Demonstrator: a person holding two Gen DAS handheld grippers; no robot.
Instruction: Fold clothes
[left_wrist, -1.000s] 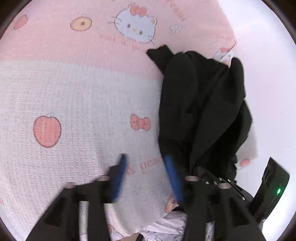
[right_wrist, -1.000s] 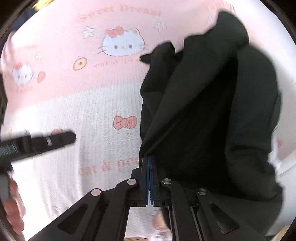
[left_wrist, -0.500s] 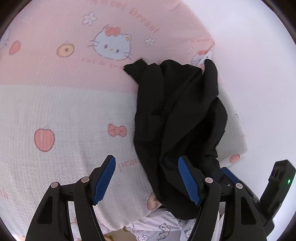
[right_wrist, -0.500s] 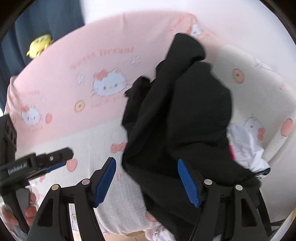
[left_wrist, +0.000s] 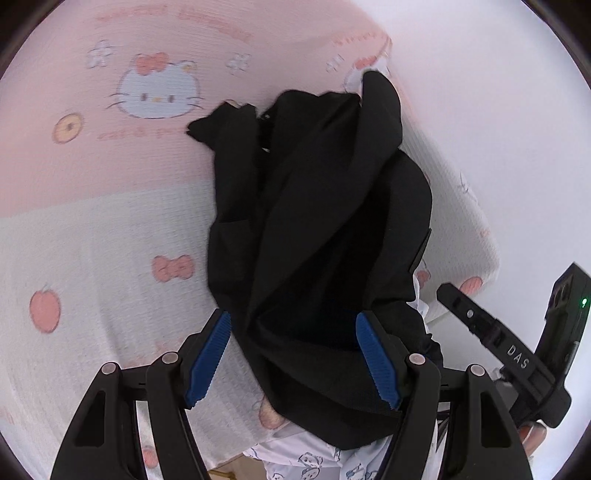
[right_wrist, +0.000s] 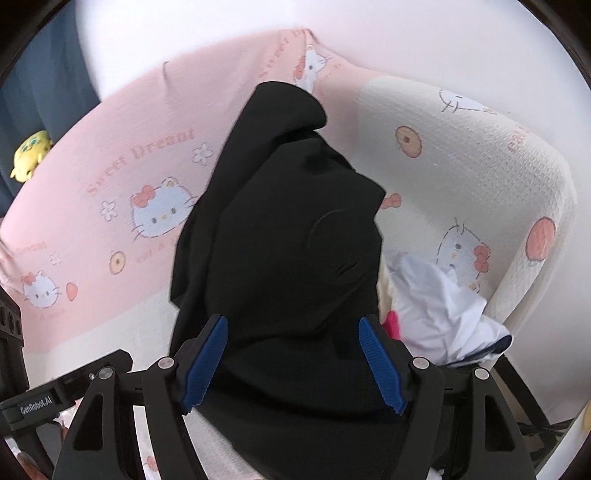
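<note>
Both our claws hang over the same black garment (left_wrist: 314, 229), and neither has hold of it. Our left gripper (left_wrist: 295, 362) stands with its jaws parted, the blue pads (left_wrist: 208, 354) clear of the cloth that shows between and beyond them. Our right gripper (right_wrist: 291, 363) is opening its jaws at this moment; black cloth fills the gap between them, but the pads press on nothing.

The garment lies straight ahead of each claw, heaped in loose folds on the pink and white cartoon-cat bedspread (left_wrist: 92, 221). Its long axis runs away from the claws, from the near hem under the fingertips to a far tip (right_wrist: 284, 99) at the bedspread's pink edge. A short flap (left_wrist: 218, 125) juts out to the left of the far end.

We judge the left claw better placed for that flap and the left edge, the right claw for the right edge, beside the white garment (right_wrist: 439, 310) bunched to its right.
</note>
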